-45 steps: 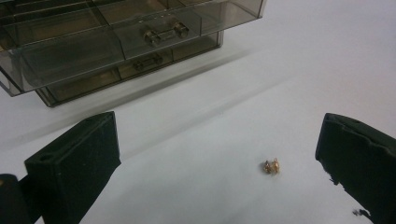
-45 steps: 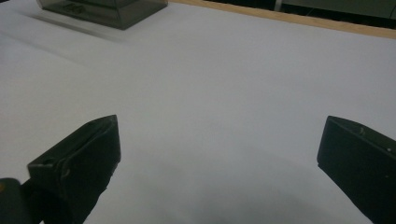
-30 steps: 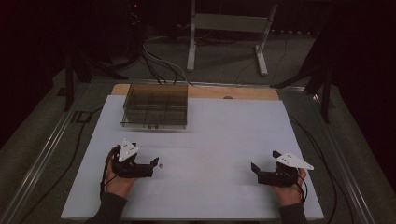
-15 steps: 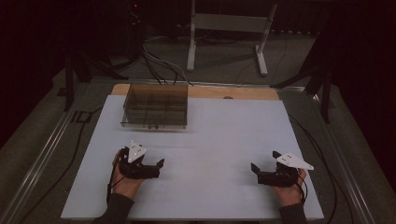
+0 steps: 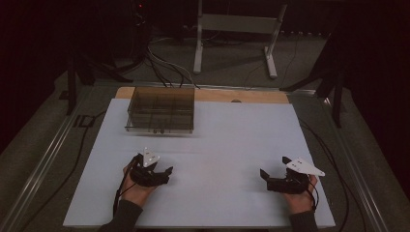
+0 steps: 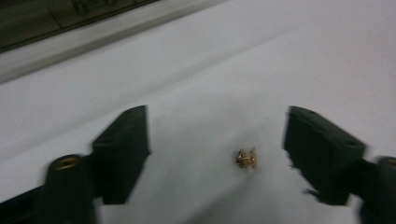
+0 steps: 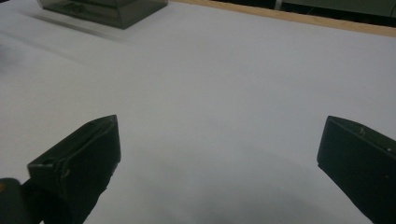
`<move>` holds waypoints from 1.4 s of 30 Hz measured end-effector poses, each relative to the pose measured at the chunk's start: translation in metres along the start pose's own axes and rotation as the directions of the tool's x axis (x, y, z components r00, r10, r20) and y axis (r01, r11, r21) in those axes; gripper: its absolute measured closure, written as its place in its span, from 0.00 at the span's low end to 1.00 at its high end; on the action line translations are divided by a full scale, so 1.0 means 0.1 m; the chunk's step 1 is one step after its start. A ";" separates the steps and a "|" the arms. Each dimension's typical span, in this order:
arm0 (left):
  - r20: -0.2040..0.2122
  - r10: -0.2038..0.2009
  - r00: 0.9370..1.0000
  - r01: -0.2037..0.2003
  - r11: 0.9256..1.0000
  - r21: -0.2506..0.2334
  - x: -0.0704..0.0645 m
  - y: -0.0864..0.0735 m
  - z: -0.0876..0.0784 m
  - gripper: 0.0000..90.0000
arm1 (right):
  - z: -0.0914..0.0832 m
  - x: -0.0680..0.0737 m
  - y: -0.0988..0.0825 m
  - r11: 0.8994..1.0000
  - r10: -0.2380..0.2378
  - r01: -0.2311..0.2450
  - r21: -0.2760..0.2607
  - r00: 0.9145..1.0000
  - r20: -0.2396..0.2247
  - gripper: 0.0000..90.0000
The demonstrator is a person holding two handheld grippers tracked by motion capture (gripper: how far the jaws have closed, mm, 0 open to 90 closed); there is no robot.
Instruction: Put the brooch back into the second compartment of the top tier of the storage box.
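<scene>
Pickup is the step in hand, judging by how things lie. The left claw (image 6: 217, 154) sits low over the white desk (image 5: 232, 140) with a small brass-coloured piece (image 6: 245, 158) lying between its jaws, nearer the one on the right of the left gripper view and touching neither. The jaws have just been closing in around it, yet they stand partly open with clear gaps on both sides, so nothing is gripped. What kind of piece it is cannot be told; it looks like a tiny metal fitting. In the high view the left claw (image 5: 164, 173) rests at the near left of the desk, well apart from the clear divided box (image 5: 161, 110) at the far left.

The right claw (image 7: 219, 168) lies at the near right, jaws wide apart and holding nothing.

Next, the left claw probably needs to shift slightly so the piece sits centred, settle against the desk, and close fully. Being so small, the piece could slip out sideways, so a slow squeeze is called for. The box looks like its likely destination.
</scene>
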State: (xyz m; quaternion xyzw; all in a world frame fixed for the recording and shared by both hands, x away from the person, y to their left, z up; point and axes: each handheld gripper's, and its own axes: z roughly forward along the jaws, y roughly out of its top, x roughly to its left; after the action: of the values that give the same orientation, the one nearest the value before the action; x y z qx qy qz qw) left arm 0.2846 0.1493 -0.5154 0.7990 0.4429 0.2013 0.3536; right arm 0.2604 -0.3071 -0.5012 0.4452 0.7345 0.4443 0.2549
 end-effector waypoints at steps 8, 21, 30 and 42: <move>0.065 -0.005 0.998 0.002 0.999 0.050 -0.02 -0.03 0.06 0.64 | 0.00 0.00 0.00 1.000 0.000 0.000 0.000 1.000 0.001 0.00; 0.072 0.009 0.997 -0.015 0.996 0.084 -0.04 -0.04 0.06 0.87 | -0.01 -0.01 0.00 1.000 0.000 0.000 -0.002 1.000 0.006 0.00; 0.085 -0.005 0.996 -0.002 0.997 0.079 -0.02 -0.04 0.05 0.89 | -0.01 -0.01 0.00 1.000 0.001 -0.001 -0.001 1.000 0.007 0.00; 0.102 -0.018 0.995 0.011 0.998 0.067 0.00 -0.02 0.03 0.90 | -0.01 -0.01 0.00 1.000 0.000 0.000 -0.001 1.000 0.009 0.00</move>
State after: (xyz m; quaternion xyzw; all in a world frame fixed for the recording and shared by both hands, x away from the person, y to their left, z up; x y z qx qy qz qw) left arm 0.2852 0.1489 -0.5191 0.8163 0.4364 0.1427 0.3506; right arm 0.2601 -0.3079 -0.5007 0.4469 0.7331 0.4428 0.2583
